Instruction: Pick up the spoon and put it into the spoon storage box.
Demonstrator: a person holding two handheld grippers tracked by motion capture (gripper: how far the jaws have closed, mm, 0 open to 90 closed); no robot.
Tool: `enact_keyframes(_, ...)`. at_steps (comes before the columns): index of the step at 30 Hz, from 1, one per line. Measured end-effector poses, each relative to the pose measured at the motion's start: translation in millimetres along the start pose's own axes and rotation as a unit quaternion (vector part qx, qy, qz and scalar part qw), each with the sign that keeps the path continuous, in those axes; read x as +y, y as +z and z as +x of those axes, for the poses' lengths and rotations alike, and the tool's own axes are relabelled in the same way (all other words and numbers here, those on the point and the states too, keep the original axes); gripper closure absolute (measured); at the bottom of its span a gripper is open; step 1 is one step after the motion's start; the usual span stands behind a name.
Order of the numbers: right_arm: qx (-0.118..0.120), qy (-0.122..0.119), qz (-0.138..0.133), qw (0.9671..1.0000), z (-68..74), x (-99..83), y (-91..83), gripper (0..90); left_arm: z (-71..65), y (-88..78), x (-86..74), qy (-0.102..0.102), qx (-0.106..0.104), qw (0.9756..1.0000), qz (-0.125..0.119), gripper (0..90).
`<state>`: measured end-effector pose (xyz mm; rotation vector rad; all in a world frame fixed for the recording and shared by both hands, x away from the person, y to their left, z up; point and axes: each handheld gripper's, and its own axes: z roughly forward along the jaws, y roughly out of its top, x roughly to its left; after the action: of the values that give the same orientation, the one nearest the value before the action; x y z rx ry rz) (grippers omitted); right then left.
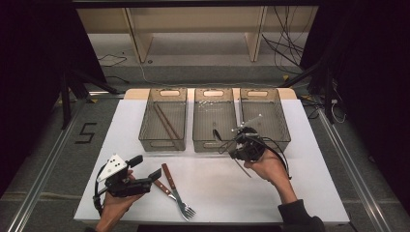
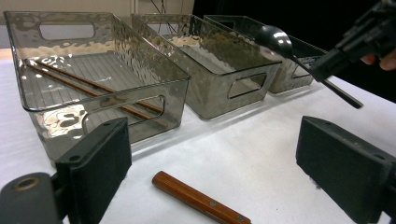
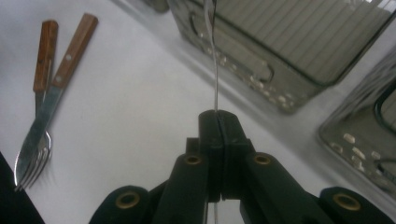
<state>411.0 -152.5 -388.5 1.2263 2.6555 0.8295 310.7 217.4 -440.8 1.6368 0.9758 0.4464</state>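
the right gripper [image 3: 218,122] pinches a spoon [image 2: 275,39] by its thin handle, jaws pressed together; it could twist and slip short of the middle bin [image 1: 214,140]. left gripper [image 2: 205,163] is spread, empty.

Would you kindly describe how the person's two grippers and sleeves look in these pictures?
Both grippers are black. The left gripper carries a grey three-cornered plate with dark dots, and its jaws end in flat rectangular black pads. The right gripper trails a black cable, with brass-coloured rivets at its jaw links. The right forearm wears a dark sleeve.

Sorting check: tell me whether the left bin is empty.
Not empty. The left bin holds a pair of brown chopsticks lying slantwise on its floor.
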Motion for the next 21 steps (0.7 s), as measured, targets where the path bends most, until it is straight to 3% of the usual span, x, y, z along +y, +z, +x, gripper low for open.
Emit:
enact_keyframes(9,-0.005,0.007,-0.025,0.9997,-5.6,34.6,1.2,90.0,0.6,-0.4,0.1,0.000,-0.001,1.0000,-0.001,9.9)
enact_keyframes(21,-0.011,0.044,-0.040,0.9982,-24.6,76.8,8.2,90.0,0.7,-0.3,-0.1,0.001,-0.002,1.0000,0.001,9.9)
